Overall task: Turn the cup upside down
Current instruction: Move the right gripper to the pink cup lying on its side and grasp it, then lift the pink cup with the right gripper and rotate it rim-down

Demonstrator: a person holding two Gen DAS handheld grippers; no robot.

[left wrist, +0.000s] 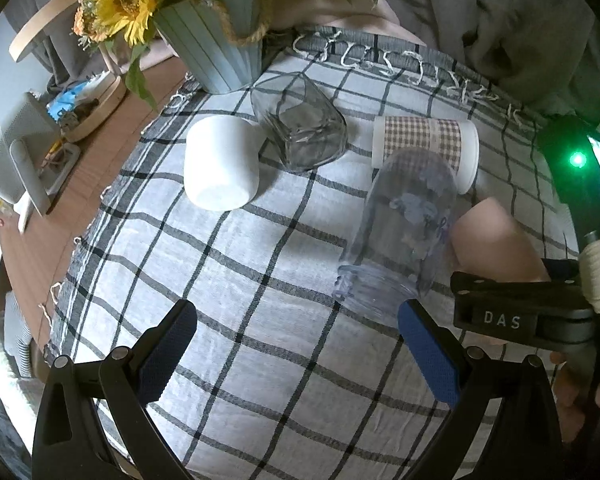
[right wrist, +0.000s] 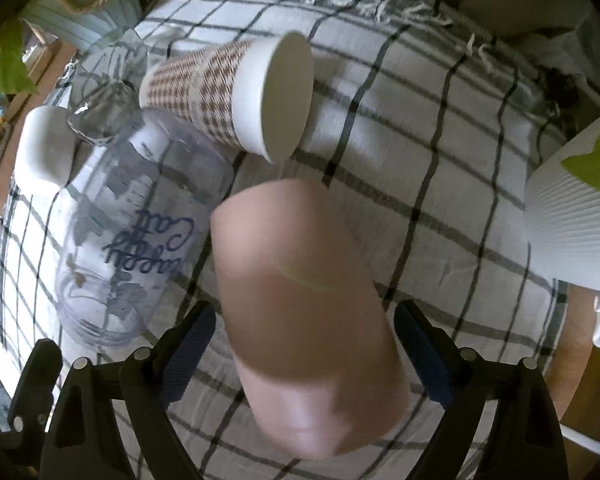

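A pink cup (right wrist: 300, 312) lies on its side on the checked cloth (right wrist: 440, 184), between the wide-open jaws of my right gripper (right wrist: 306, 344), base end nearest the camera; no pad visibly touches it. It also shows in the left wrist view (left wrist: 496, 240), partly behind the right gripper's black body (left wrist: 520, 312). My left gripper (left wrist: 296, 344) is open and empty above the cloth (left wrist: 260, 272), its right finger (left wrist: 424, 344) close to the mouth of a clear plastic cup (left wrist: 400, 232) lying on its side.
A clear cup with blue writing (right wrist: 140, 232), a checked paper cup (right wrist: 236, 96), a glass tumbler (left wrist: 300, 124) and a white cup (left wrist: 220, 164) all lie on their sides. A blue flower pot (left wrist: 216, 40) stands at the back left. A white ribbed pot (right wrist: 580, 216) stands at right.
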